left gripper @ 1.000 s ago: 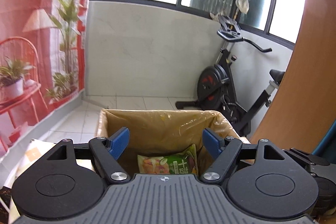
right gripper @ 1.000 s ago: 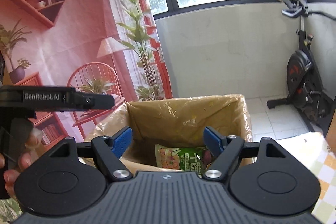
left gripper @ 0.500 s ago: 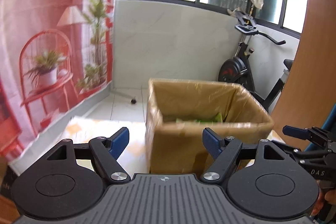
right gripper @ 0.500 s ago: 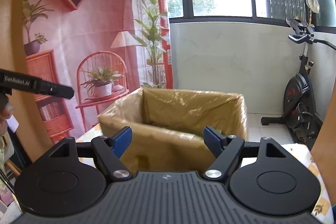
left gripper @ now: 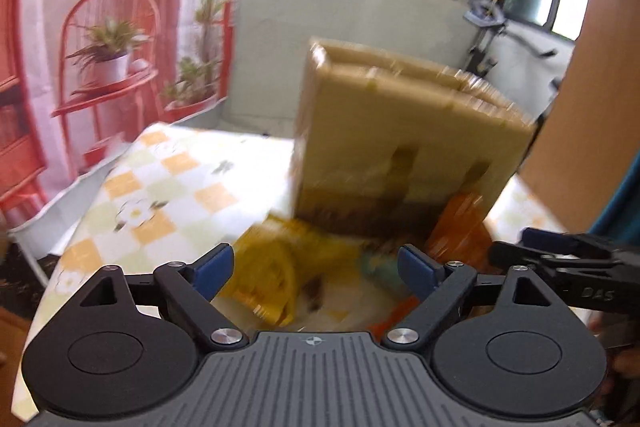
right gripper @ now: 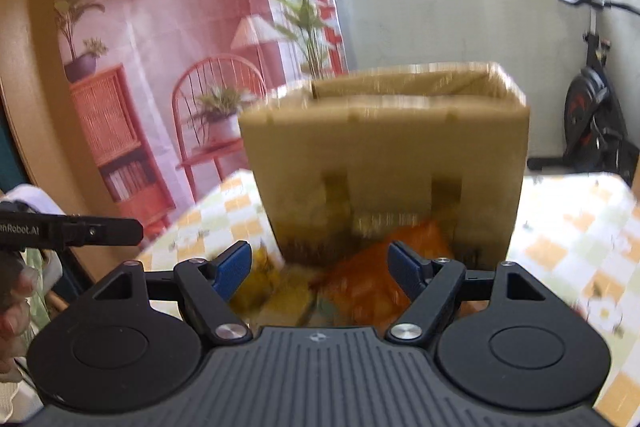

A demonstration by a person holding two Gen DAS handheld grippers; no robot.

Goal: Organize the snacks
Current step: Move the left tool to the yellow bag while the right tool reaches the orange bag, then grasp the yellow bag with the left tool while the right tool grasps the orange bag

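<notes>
A brown cardboard box point(left gripper: 404, 143) stands on the checked tablecloth; it also shows in the right wrist view point(right gripper: 384, 155). In front of it lie blurred snack packets: a yellow one point(left gripper: 272, 275) and an orange one point(left gripper: 460, 231), the orange one also in the right wrist view point(right gripper: 376, 279). My left gripper point(left gripper: 316, 267) is open and empty above the yellow packet. My right gripper point(right gripper: 320, 269) is open and empty above the orange packet. The box's inside is hidden.
The checked tablecloth point(left gripper: 160, 195) covers the table, whose left edge point(left gripper: 60, 227) is close. The right gripper's body point(left gripper: 568, 267) is at the left view's right side. An exercise bike point(right gripper: 596, 131) stands on the floor behind.
Both grippers have pulled back from over the box and dropped lower. The box's front wall and the packets before it now show; the green packet inside is out of sight.
</notes>
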